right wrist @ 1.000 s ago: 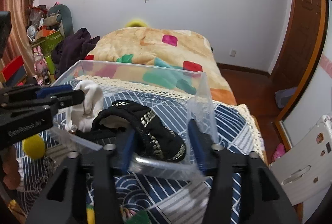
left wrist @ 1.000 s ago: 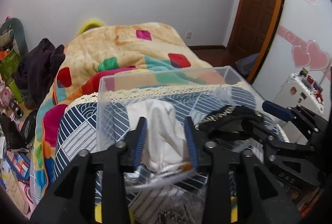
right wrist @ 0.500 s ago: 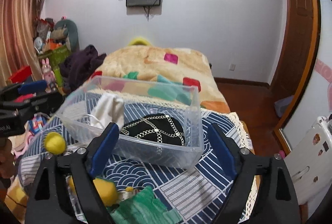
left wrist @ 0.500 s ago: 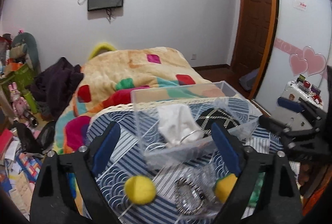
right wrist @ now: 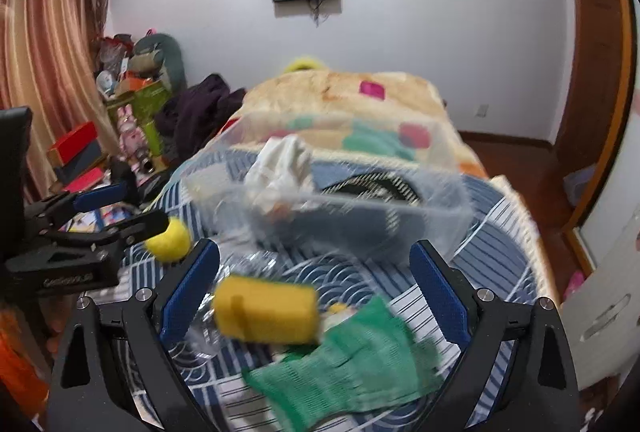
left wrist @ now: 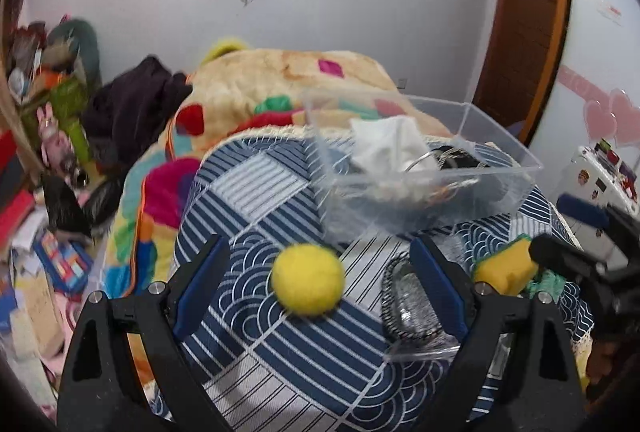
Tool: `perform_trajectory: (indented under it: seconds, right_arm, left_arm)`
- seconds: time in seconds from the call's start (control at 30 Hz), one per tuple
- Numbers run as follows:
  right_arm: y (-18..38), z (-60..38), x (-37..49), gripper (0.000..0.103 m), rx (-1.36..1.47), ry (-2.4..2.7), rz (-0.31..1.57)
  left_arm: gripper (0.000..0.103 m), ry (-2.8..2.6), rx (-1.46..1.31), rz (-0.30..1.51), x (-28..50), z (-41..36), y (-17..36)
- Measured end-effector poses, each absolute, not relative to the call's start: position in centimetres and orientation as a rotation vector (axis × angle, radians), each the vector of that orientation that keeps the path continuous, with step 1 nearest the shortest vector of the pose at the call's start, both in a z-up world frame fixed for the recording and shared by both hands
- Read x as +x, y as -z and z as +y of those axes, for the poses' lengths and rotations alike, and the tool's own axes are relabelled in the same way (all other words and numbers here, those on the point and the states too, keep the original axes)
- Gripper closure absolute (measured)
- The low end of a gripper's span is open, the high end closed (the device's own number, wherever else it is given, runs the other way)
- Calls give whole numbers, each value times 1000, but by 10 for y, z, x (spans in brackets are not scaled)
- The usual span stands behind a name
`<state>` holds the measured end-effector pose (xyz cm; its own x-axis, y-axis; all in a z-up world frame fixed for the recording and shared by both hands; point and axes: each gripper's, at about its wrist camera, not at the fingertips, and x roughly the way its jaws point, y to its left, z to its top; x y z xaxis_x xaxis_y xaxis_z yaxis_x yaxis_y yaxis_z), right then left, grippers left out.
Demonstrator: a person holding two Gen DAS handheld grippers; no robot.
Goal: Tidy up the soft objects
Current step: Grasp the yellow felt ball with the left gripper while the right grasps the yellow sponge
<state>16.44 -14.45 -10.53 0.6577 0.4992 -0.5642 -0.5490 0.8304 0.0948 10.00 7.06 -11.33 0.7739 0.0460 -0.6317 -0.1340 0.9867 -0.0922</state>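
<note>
- Both claws are spread wide and nothing is held: the left gripper is aimed at the yellow ball, the right gripper at the yellow sponge.
- The green cloth lies beside the sponge on the patterned cover.
- The clear bin behind already holds a white cloth.
- A new pick seems to be prepared; each claw must be lowered around its object, then closed.

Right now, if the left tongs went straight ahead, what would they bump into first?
Most likely the yellow ball. It sits on the striped cloth between the open left tongs, nearest of anything ahead. The clear bin comes after it. Depth is hard to judge through this lens.
</note>
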Motion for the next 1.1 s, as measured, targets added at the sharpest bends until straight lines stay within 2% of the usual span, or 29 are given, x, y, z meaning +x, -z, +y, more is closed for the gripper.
perform_trajectory:
  seconds: [0.1,0.3,0.37,0.47,0.53,0.7,1.1]
  right_arm:
    - [116,-137,165,8,-81,-618,654]
    - [128,-134,161,8,-97,-635,689]
    - [130,-133,161,13,-100,-641,697]
    - [134,-133,161,29,-106,-656,720]
    - [138,-131,161,43,-113,-663,735]
    - [136,-134,158,48,-115,-661,715]
    - [101,-159,162,48,-62,-604,605]
  left_arm:
    - [13,-115,-156,698,101,75,123]
    - [30,-107,-180,745,107,78,139]
    - [36,-104,-180,753,108,78,143]
    - [47,-96,-174,769,111,75,146]
    - [59,-86,-168,784,112,72,149]
    - [59,-63,-146,781,108,64,146]
    - [59,-26,-128,662,101,52,95]
